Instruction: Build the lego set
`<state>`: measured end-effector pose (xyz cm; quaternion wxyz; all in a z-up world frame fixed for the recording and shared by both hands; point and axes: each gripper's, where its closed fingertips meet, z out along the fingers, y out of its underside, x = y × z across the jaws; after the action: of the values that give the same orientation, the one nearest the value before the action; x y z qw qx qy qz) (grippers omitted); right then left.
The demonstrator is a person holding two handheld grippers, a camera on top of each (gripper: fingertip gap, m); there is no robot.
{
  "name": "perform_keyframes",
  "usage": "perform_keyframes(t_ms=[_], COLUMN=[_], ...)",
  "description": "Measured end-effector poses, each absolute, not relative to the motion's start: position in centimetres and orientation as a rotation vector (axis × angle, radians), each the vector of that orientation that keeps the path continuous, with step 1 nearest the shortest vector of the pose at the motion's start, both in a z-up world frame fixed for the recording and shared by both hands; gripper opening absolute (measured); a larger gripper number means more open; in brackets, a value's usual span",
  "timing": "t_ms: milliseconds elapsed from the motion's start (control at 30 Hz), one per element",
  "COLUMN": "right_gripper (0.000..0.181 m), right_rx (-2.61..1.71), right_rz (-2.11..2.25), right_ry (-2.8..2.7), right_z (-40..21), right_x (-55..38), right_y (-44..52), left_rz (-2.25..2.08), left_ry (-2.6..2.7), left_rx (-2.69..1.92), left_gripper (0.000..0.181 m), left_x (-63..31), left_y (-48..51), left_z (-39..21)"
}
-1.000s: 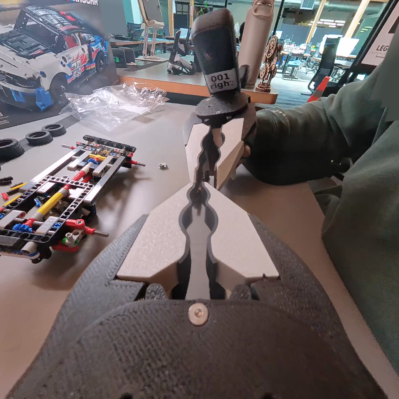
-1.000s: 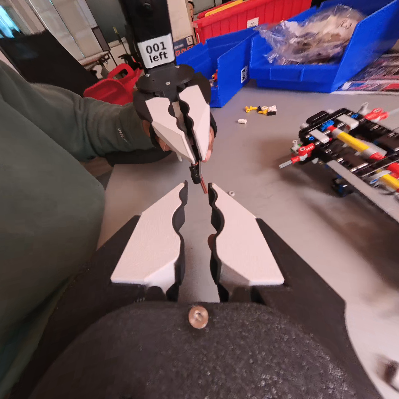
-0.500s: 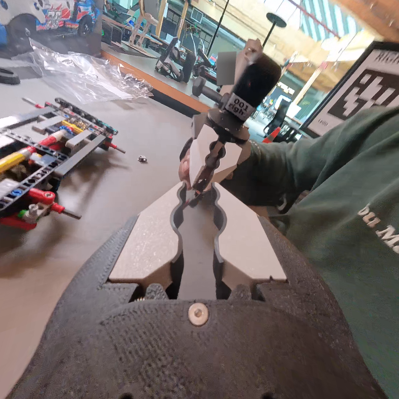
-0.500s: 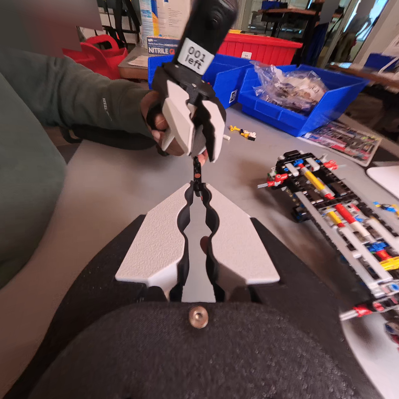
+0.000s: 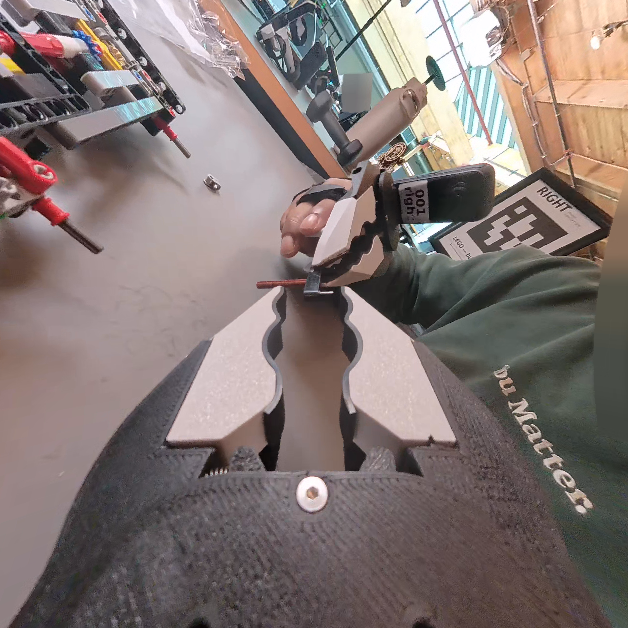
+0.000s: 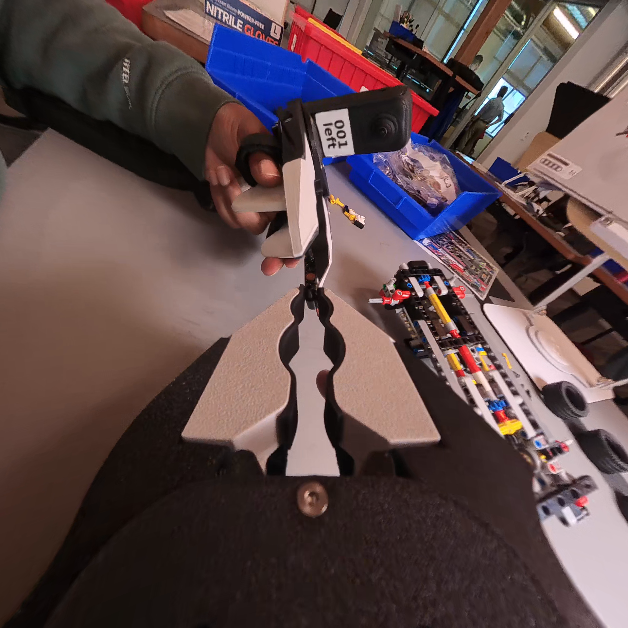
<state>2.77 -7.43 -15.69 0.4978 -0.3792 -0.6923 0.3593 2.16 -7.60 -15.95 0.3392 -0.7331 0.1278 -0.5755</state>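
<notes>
Desk [image 5: 142,306] lies bare below; left tongs [image 5: 311,295] gape, right tongs [image 6: 311,295] pinch a black piece [image 5: 312,284]; chassis [image 6: 452,343] sits aside.

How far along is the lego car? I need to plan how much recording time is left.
Done: the long chassis is framed, with its yellow and red shaft in place. In hand: the right gripper pinches a small black piece on a brown rod, and the left gripper is open around it. Left: the tires lie loose, and no bodywork is on.
</notes>
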Motion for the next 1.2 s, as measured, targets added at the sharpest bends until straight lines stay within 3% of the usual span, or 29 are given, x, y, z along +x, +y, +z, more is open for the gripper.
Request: perform_keyframes(t_ms=[233,533,633,800,1000,1067,1200], right_gripper=[0.004,0.004,0.014,0.026,0.023,0.005,0.000], right_rx=[-0.741,-0.501,-0.665,-1.197,-1.608,-1.639,-1.613], right_rz=[0.587,0.293,0.533,1.349,1.839,1.897,1.918], right_ry=[-1.718,-1.711,-1.698,-1.502,-1.217,-1.212,-1.211], right_z=[-16.2,-15.9,-15.5,-13.2,-13.0,-13.3,-12.9], right_x=[2.3,2.3,2.4,3.1,2.3,2.0,2.1], right_y=[-7.6,-7.8,-8.1,-7.5,-6.3,-7.0,-7.1], left_rz=[-1.289,-1.031,-0.833,-0.561,-0.337,-0.284,-0.204], left_ry=[0.452,0.650,0.771,0.900,1.050,1.089,1.120], left_rx=[-1.945,-1.860,-1.776,-1.639,-1.504,-1.476,-1.442], left_gripper=[0.016,0.015,0.016,0.015,0.016,0.015,0.016], left_x=[2.6,2.5,2.4,2.1,3.2,3.6,3.5], left_y=[-7.5,-7.6,-7.4,-7.4,-8.1,-8.3,-8.2], left_z=[-16.9,-16.6,-16.0,-15.0,-14.7,-14.8,-14.8])
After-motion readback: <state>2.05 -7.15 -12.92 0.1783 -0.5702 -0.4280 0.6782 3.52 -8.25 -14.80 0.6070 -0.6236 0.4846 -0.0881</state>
